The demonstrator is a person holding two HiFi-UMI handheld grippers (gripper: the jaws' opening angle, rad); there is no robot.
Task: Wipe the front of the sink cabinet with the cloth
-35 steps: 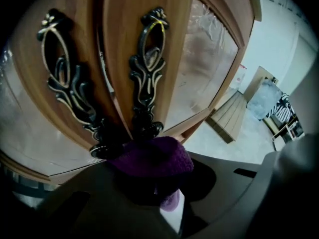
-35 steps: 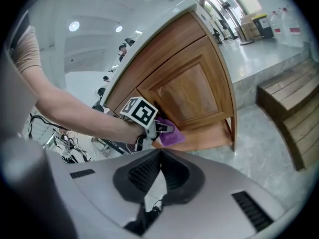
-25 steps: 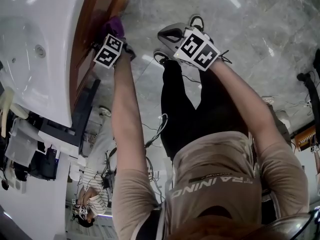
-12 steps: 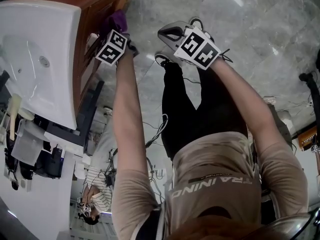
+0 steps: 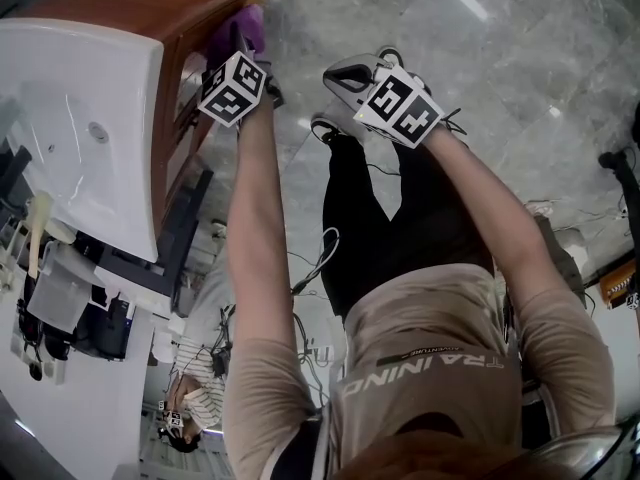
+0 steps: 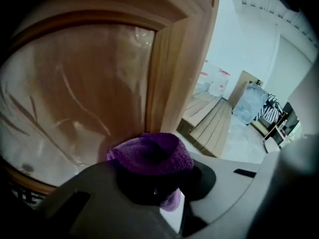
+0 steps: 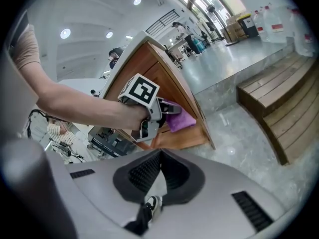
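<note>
While the left claw gripped the purple cloth against the wooden sink cabinet door (beside its frame), the right claw hung closed and empty over the marble floor.

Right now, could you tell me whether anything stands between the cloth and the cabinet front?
Nothing visible does: the purple cloth, clamped in the left tongs, sits right up at the wooden cabinet door.

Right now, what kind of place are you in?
Probably a big hall or showroom, not a home bathroom: a white sink on a wooden cabinet stands on an open grey marble floor, with wooden steps nearby.
</note>
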